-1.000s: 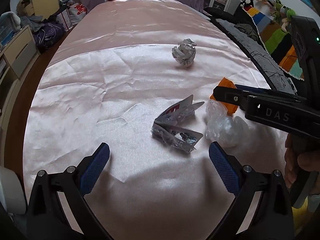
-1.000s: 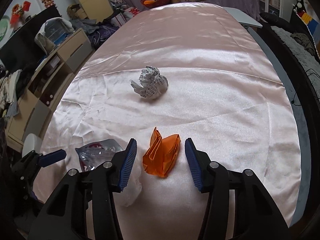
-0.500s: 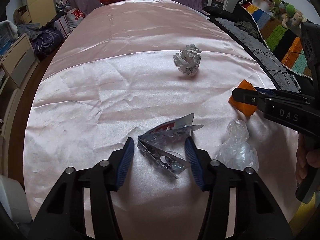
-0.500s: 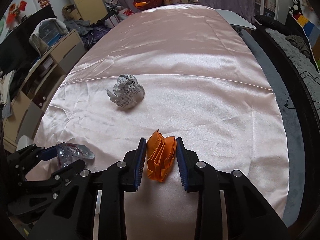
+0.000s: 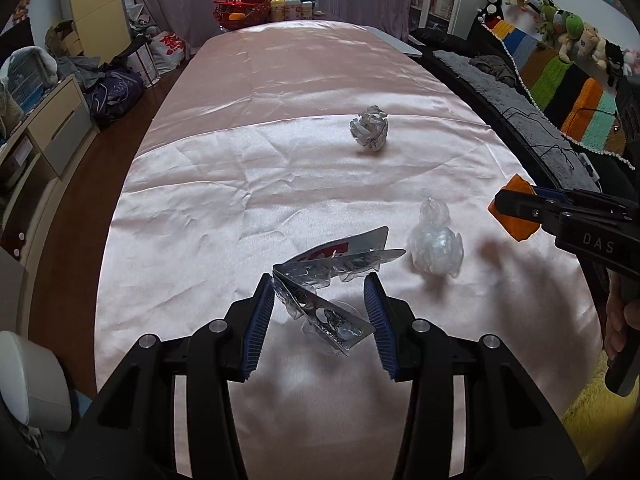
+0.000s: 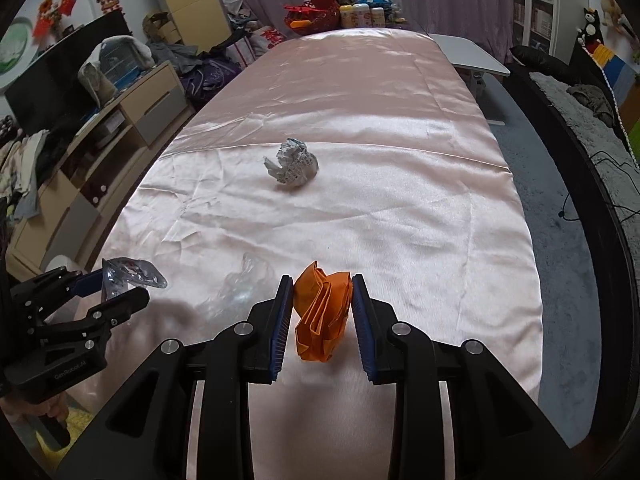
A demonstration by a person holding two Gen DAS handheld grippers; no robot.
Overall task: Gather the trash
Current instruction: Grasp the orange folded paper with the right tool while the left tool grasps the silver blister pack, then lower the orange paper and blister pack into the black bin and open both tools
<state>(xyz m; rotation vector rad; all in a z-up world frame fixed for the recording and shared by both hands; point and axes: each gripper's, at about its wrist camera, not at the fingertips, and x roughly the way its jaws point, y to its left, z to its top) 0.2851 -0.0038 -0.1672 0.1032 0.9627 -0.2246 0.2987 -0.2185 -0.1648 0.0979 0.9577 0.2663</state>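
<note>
A: What is held in the left gripper (image 5: 318, 312)?

B: A crumpled silver foil blister pack (image 5: 328, 280), shiny and creased with a red printed patch, is clamped between ribbed blue jaws that stand narrowed on it. It is raised off the glossy pink satin cloth (image 5: 256, 168) that covers the desk.

A: And the right gripper (image 6: 319, 312)?

B: A folded orange paper piece (image 6: 322, 316), pleated and matte, is pinched between jaws drawn closer together. It too is lifted clear of the cloth.

A: What is left lying there?

B: A scrunched ball of clear plastic film (image 5: 436, 244) is seen just beside the blister pack, and a crumpled ball of printed white paper (image 5: 370, 129) sits farther up the cloth, well apart from both.

A: Is any writing legible?

B: "DAS" is read on the right gripper's black body in the left wrist view, and "GenRobot.AI" on the left gripper's body in the right wrist view.

A: What differs from a second ago?

B: Both pairs of jaws were then spread wide around items resting on the cloth; now both items are gripped and raised.
</note>
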